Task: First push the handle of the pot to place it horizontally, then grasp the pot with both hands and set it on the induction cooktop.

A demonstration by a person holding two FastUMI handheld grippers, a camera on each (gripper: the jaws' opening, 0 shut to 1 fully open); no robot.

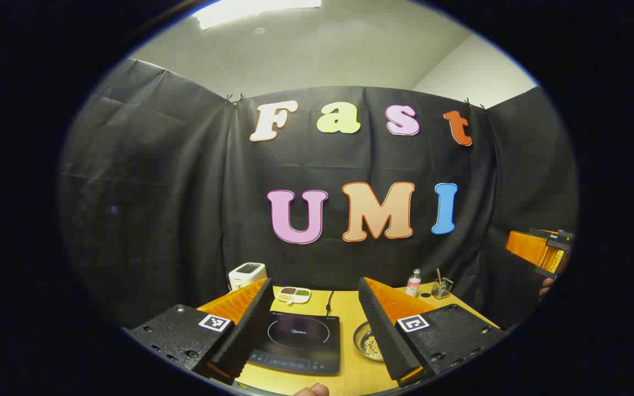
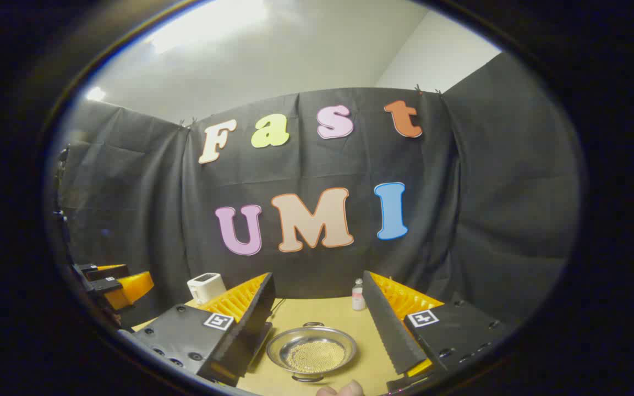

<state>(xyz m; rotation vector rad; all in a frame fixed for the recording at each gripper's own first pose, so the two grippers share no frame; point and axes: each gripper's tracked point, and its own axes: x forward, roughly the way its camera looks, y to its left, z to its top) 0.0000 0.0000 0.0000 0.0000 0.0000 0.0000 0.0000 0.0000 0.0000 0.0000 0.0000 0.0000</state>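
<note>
Both grippers' jaws wide open, empty, pot (image 2: 311,352) below

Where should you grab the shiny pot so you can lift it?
Probably by its two small loop handles. In the right gripper view the pot is a wide, shallow metal bowl holding small beads, with one handle on the far rim and one on the near rim. The rim looks too wide for open jaws, so each gripper would best pinch one handle, coming in low from opposite sides.

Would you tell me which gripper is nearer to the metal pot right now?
Right. The right gripper hangs open with the pot between its fingers; the left gripper faces the induction cooktop, with the pot off to its right.
</note>
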